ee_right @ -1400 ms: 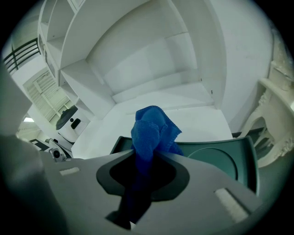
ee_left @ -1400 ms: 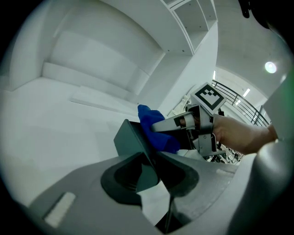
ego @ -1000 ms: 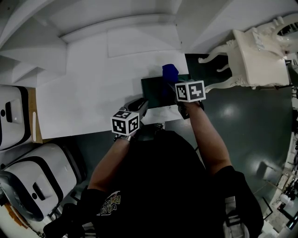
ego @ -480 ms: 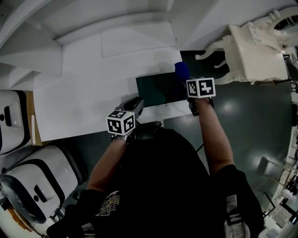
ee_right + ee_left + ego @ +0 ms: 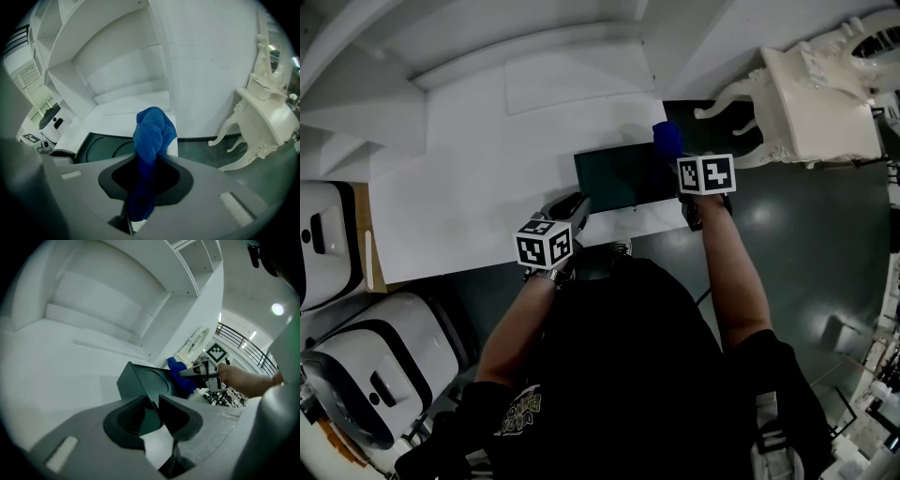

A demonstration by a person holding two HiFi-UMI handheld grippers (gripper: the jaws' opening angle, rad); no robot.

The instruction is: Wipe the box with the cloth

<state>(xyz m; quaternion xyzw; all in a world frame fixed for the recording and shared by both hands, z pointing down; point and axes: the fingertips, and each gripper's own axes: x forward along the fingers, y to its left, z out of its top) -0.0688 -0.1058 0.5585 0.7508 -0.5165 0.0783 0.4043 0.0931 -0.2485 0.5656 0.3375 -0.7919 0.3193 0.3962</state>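
1. Cloth [image 5: 152, 133], blue and bunched, fills the right claw [image 5: 146, 164], which pinches it tight; its lower end is lost in shadow between the jaws.
2. The dark green box [image 5: 619, 178] lies on the white counter [image 5: 469, 187] near the front edge. The cloth sits at the box's far right corner, but whether they touch is hard to judge.
3. The left claw [image 5: 152, 406] is clamped on the box's near left corner.
4. Both forearms reach forward, the right one further.

Probably staged room inside hall: white built-in shelves [image 5: 199, 256], ornate white vanity [image 5: 816, 103], railing [image 5: 243, 341] beyond.
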